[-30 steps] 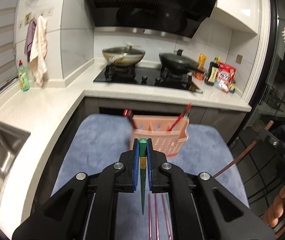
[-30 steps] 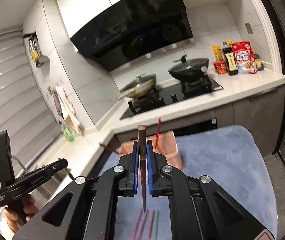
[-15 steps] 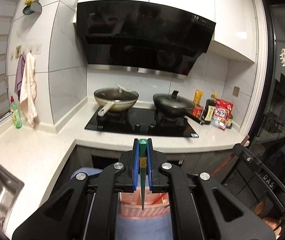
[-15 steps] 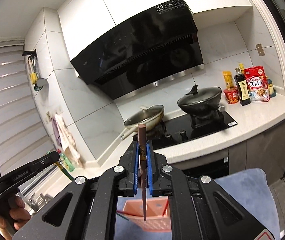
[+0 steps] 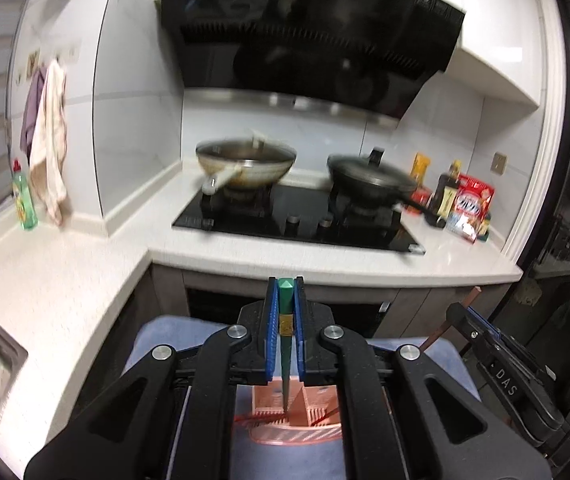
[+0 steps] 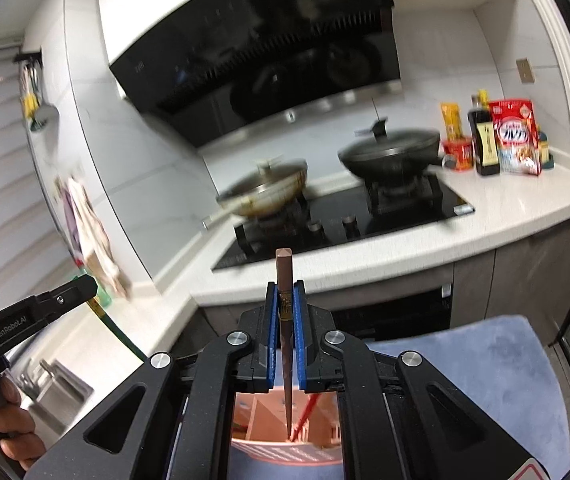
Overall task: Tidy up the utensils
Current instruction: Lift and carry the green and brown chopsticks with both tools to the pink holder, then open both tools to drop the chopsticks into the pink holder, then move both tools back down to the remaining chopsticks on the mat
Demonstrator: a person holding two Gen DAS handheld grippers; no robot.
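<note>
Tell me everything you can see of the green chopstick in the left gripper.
The green chopstick is a slim, glossy stick with a squared butt and a gold band near the top, tapering to a dark point. It stands upright, clamped between the blue pads of the left hand-held gripper. Its tip hangs over the pink utensil basket; whether it touches the basket cannot be told.

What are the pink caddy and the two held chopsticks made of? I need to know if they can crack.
Caddy: looks like matte moulded plastic, judging by its uniform pink colour and slotted walls.
Green chopstick: probably painted wood or plastic; smooth, even colour, faceted end.
Brown chopstick: possibly wood or lacquered; dull brown, square-cut end. Grain is too blurred to confirm.
</note>
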